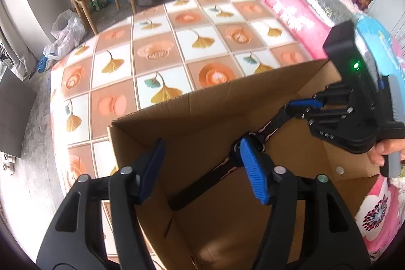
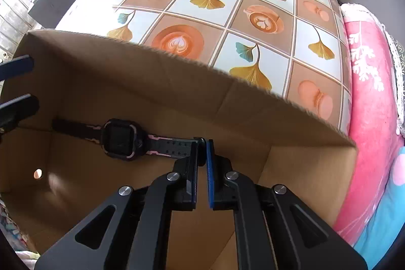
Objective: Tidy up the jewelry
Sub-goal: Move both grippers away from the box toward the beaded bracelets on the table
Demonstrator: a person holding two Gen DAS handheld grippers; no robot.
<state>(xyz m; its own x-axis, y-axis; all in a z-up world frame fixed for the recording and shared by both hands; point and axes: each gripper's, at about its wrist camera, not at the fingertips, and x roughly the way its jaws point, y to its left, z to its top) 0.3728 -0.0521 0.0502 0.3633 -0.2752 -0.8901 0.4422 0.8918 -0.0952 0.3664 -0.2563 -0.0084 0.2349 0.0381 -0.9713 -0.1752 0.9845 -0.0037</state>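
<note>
Your right gripper point(image 2: 202, 163) pinches the smartwatch point(image 2: 121, 139) strap end inside the cardboard box point(image 2: 177, 82); your left gripper point(image 1: 200, 168), jaws spread, flanks it. The thin hold may slip, dropping the watch crooked.

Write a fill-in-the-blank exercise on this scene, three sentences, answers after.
1. The right gripper is shut on the strap end of the ____.
2. The watch hangs inside an open ____ box.
3. The left gripper has its fingers ____, holding nothing above the cardboard box.

Missing words: watch; cardboard; open
</note>
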